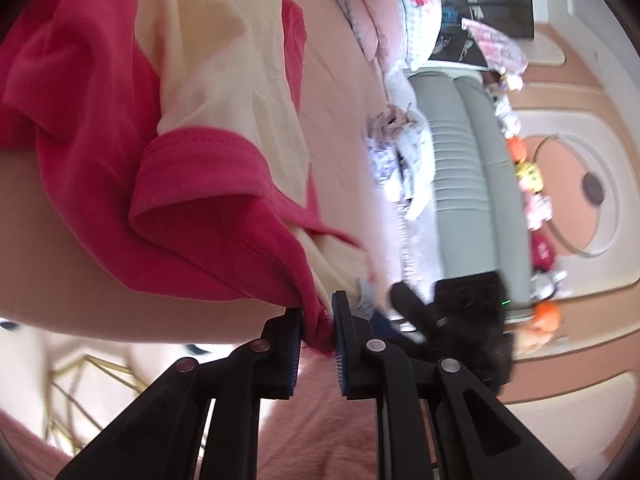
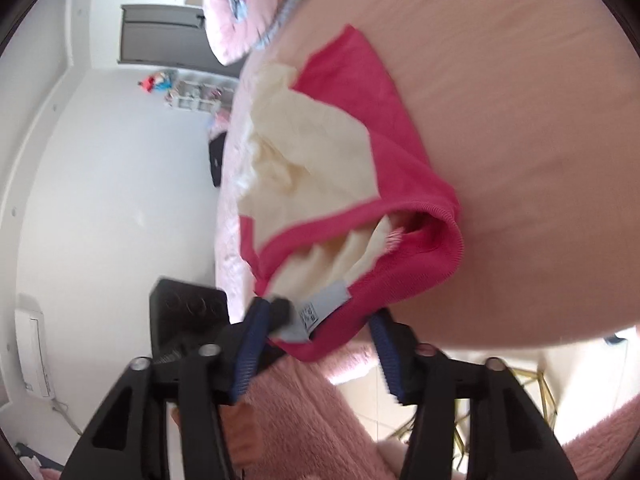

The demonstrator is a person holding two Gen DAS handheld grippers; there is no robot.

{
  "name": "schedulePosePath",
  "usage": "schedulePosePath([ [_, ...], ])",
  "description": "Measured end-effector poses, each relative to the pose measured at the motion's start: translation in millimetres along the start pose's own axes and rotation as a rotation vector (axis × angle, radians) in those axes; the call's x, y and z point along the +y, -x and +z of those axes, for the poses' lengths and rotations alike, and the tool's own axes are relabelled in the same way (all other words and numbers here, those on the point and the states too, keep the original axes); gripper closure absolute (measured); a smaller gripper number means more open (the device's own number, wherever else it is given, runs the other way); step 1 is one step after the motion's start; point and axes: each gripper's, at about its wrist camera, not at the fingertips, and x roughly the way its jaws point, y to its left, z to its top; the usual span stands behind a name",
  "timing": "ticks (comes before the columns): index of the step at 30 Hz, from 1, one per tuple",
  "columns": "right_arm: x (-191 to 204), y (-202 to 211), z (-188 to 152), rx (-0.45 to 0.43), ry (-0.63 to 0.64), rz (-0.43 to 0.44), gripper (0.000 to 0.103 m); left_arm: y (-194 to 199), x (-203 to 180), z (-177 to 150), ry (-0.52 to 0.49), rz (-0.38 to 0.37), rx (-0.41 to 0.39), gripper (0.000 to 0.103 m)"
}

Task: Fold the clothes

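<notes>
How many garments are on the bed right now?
1: a pink and cream shirt spread on the bed, its near edge in the left gripper. Bedding piled further back could hide more.

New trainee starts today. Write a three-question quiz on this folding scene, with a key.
1. True or false: the left tool is clamped on the pink-and-cream garment.
2. The far part of the garment rests on: A) a peach bed sheet; B) a glass table; C) a wooden floor.
3. Are the right tool's jaws open or shut?

Key: 1 true. 2 A. 3 open, with the garment's hem loose between them.
</notes>
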Motion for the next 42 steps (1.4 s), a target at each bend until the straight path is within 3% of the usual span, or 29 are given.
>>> schedulePosePath([
  [4,25,3,-1,-0.024,0.130,-0.068,0.087,0,-10,-5,-0.118,0.112,-0.001,0.089],
  [7,34,-1,-3,-0.008,0.183,-0.099,0.091,-10,-17,-7,-0.169,0.184,0.036,0.084],
  [11,32,-7,-2,0.010,0.152,-0.061,0.091,-11,-13,-13,-0.116,0.101,0.036,0.086],
  [13,28,-8,-1,0.007,0.124,-0.050,0.091,-8,-13,-16,-0.135,0.102,0.040,0.086],
  [16,22,-5,2,-0.017,0.083,-0.069,0.091,6,-6,-13,-0.070,-0.029,0.025,0.087],
  [17,19,-5,3,-0.022,0.070,-0.089,0.091,12,-4,-11,-0.046,-0.076,0.014,0.087],
  [19,12,-10,3,-0.005,0.073,-0.220,0.091,21,-1,-4,-0.009,-0.151,-0.004,0.087],
  [21,6,-18,-2,0.028,0.101,-0.325,0.091,23,-3,1,-0.015,-0.150,-0.014,0.087],
  [23,2,-26,-9,0.064,0.103,-0.377,0.091,20,-4,9,0.003,-0.147,-0.006,0.087],
  [27,3,-43,-20,0.148,0.129,-0.439,0.091,8,-8,17,-0.041,0.022,-0.025,0.087],
  [31,8,-37,-21,0.163,0.120,-0.359,0.090,6,1,14,-0.068,0.218,0.006,0.086],
  [33,5,-31,-17,0.152,0.093,-0.317,0.091,9,8,10,-0.093,0.273,0.017,0.086],
  [34,3,-28,-15,0.144,0.080,-0.306,0.090,10,12,7,-0.105,0.299,0.022,0.086],
  [36,-3,-29,-12,0.121,0.071,-0.335,0.091,11,24,5,-0.064,0.223,0.025,0.086],
  [39,-12,-36,-6,0.093,0.057,-0.388,0.091,8,37,6,0.002,0.201,0.010,0.086],
  [41,-16,-49,-3,0.108,0.058,-0.417,0.090,1,35,3,-0.032,0.300,0.042,0.098],
  [42,-13,-53,-4,0.105,0.095,-0.459,0.091,-3,33,2,-0.049,0.349,0.058,0.100],
])
